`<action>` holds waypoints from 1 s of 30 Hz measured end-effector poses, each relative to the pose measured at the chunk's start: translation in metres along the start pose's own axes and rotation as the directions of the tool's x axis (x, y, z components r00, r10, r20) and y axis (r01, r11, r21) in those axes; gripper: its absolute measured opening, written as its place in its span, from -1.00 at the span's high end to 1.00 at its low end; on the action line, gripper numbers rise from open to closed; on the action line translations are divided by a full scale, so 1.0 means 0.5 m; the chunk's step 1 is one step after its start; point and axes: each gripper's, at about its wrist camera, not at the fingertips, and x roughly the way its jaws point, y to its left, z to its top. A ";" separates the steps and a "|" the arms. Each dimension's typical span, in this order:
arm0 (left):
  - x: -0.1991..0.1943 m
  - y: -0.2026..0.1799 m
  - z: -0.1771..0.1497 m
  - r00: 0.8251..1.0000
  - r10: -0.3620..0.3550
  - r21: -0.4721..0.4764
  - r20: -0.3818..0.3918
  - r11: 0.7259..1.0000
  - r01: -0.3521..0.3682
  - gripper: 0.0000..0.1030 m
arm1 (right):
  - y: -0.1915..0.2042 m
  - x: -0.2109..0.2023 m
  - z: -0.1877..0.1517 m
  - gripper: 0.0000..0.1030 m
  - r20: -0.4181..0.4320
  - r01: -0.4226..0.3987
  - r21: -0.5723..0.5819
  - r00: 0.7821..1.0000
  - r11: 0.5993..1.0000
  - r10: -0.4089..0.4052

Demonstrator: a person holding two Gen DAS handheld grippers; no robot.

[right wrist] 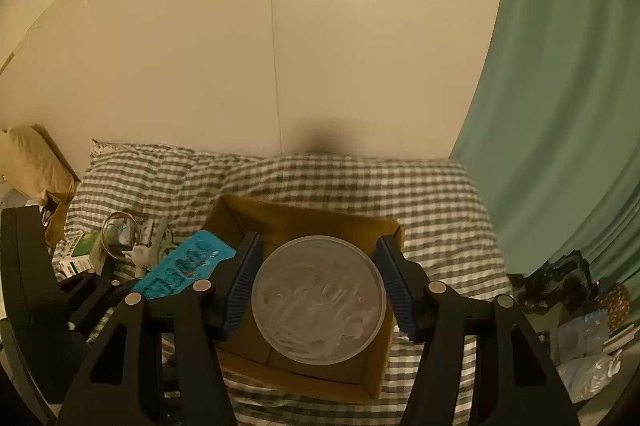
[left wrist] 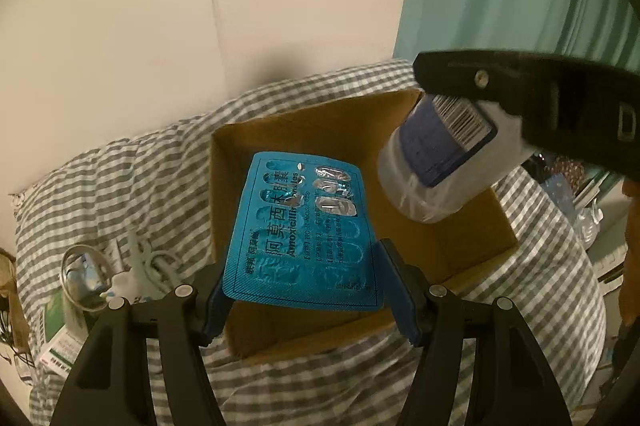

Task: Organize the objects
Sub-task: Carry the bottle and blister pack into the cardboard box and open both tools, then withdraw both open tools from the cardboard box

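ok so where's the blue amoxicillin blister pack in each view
Left wrist: blue foil blister pack at centre, clamped between the left gripper pads.
Right wrist: lower left, partly hidden behind a gripper finger.
Shared landmark: brown cardboard box on the grey checked bedding.

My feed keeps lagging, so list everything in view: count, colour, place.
amoxicillin blister pack: one, blue, clamped in left claw over the box.
cotton swab container: one, clear with blue label, clamped in right claw above the box.
cardboard box: one, brown, open, on the bedding.
checked bedding: grey and white, under the box.
clutter pile: cable, cartons, clear ring; left of box.
curtain: one, teal, right.
wall: cream, behind.
left claw: black, blue pads.
right claw: black, blue pads.
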 end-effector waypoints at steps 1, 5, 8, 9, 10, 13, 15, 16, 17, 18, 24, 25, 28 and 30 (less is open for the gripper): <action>0.006 0.000 0.001 1.000 -0.005 -0.001 -0.004 1.000 0.005 -0.32 | -0.002 0.010 -0.004 -0.14 -0.009 -0.005 -0.001 1.000 1.000 0.005; 0.012 0.003 0.004 1.000 0.016 -0.008 -0.005 1.000 -0.016 -0.62 | -0.007 0.038 -0.020 -0.14 -0.032 -0.023 -0.007 0.999 1.000 0.023; -0.008 0.005 0.007 0.999 0.036 -0.010 0.019 0.999 -0.036 -0.81 | -0.010 0.027 -0.021 -0.14 -0.003 -0.044 0.016 0.999 0.999 0.044; -0.017 0.006 0.009 0.999 0.041 -0.009 0.024 0.999 -0.041 -0.81 | -0.013 0.025 -0.020 -0.17 0.005 -0.054 0.025 0.999 0.998 0.054; -0.028 0.007 0.011 0.999 0.045 -0.007 0.029 0.999 -0.044 -0.81 | -0.014 0.016 -0.015 -0.30 0.016 -0.061 0.029 0.998 0.998 0.061; -0.081 0.017 0.016 0.996 0.063 -0.004 0.059 0.998 -0.063 -0.82 | -0.013 -0.026 0.000 -0.39 0.058 -0.042 0.037 0.998 0.998 0.040; -0.130 0.031 0.015 0.993 0.083 -0.004 0.084 0.997 -0.083 -0.92 | -0.004 -0.052 0.009 -0.40 0.073 -0.045 0.032 0.996 0.998 0.043; -0.152 0.037 0.014 0.991 0.092 -0.007 0.097 0.996 -0.092 -0.95 | 0.002 -0.070 0.012 -0.42 0.086 -0.043 0.027 0.996 0.999 0.040; -0.184 0.051 0.012 0.987 0.104 -0.015 0.119 0.995 -0.103 -0.96 | 0.008 -0.091 0.016 -0.45 0.101 -0.038 0.023 0.994 0.999 0.035; -0.204 0.064 0.012 0.985 0.112 -0.021 0.130 0.994 -0.110 -0.97 | 0.017 -0.115 0.018 -0.55 0.116 -0.029 0.020 0.993 0.999 0.027; -0.332 0.166 -0.012 0.965 0.183 -0.085 0.186 0.982 -0.170 -1.00 | 0.082 -0.225 0.000 -0.74 0.166 -0.023 -0.024 0.986 0.999 0.027; -0.348 0.178 -0.020 0.962 0.194 -0.092 0.192 0.980 -0.179 -1.00 | 0.096 -0.241 -0.011 -0.77 0.176 -0.010 -0.031 0.984 0.999 0.015; -0.396 0.232 -0.057 0.948 0.241 -0.118 0.208 0.968 -0.220 -1.00 | 0.135 -0.270 -0.043 -0.82 0.182 0.013 -0.042 0.983 0.999 -0.005; -0.421 0.268 -0.086 0.940 0.270 -0.137 0.207 0.960 -0.245 -1.00 | 0.157 -0.282 -0.063 -0.82 0.185 -0.011 -0.042 0.983 0.999 0.019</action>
